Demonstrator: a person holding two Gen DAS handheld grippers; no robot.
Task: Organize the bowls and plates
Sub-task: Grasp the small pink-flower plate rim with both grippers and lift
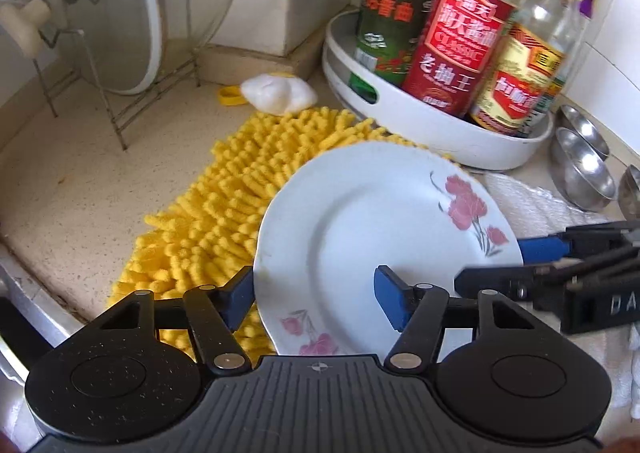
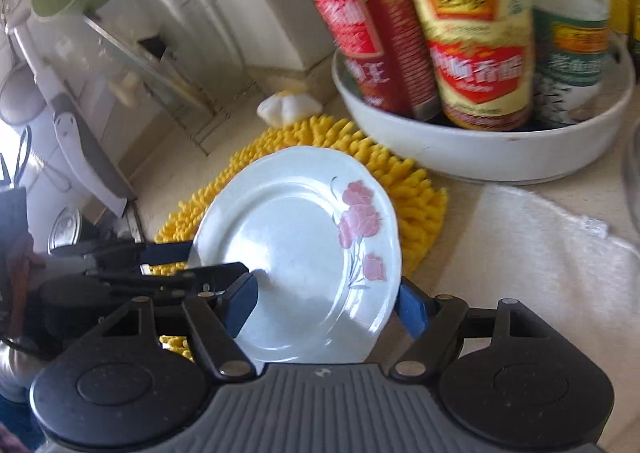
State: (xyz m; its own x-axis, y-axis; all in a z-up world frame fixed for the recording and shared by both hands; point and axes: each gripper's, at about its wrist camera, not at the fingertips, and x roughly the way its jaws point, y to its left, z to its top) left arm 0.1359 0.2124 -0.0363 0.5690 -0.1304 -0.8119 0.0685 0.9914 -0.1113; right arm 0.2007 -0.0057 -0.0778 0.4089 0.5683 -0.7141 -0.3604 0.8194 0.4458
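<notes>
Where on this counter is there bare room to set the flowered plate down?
Bare speckled counter lies between the yellow shaggy mat and the wire lid rack. The white towel is also bare. It is crowded by the white round tray of sauce bottles and the steel bowls.

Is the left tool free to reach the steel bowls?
Probably not: the left tool straddles the rim of the plate, and the right tool lies across the way to the steel bowls.

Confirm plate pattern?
White plate with pink flower prints on the rim; clearest in the right wrist view.
</notes>
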